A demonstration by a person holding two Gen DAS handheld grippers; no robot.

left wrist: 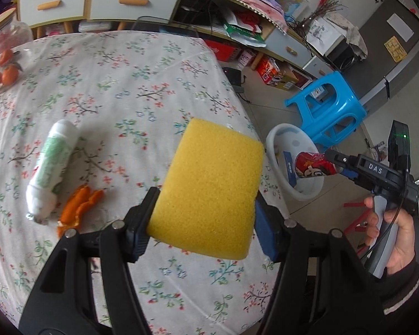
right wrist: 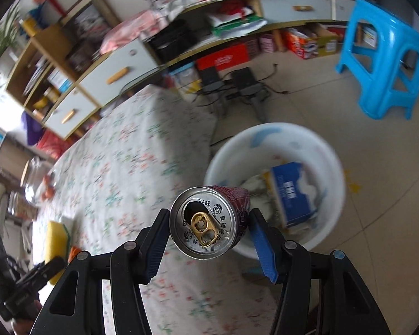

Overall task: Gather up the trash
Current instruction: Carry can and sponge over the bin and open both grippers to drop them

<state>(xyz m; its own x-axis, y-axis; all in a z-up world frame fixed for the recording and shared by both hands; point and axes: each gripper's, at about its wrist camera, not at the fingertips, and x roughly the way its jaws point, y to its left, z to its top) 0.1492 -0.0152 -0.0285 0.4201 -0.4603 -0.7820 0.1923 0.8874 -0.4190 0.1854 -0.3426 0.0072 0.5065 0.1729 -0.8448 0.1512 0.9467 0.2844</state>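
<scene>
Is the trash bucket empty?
No, the white bucket on the floor already holds a blue box and some crumpled paper.

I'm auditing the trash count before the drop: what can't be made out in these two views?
- White bin contents: right wrist view, motion blur and the can cover all but a blue box.
- Sponge hides tablecloth behind it, left wrist view.
- Jar cut by the left edge.

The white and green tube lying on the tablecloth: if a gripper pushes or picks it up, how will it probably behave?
The white and green tube looks round and lies on its side, so a sideways push would probably roll it. One end looks crumpled, so it may be soft and dent under the fingers. It is likely light. The orange peel lies close beside it and might be dragged along.
</scene>
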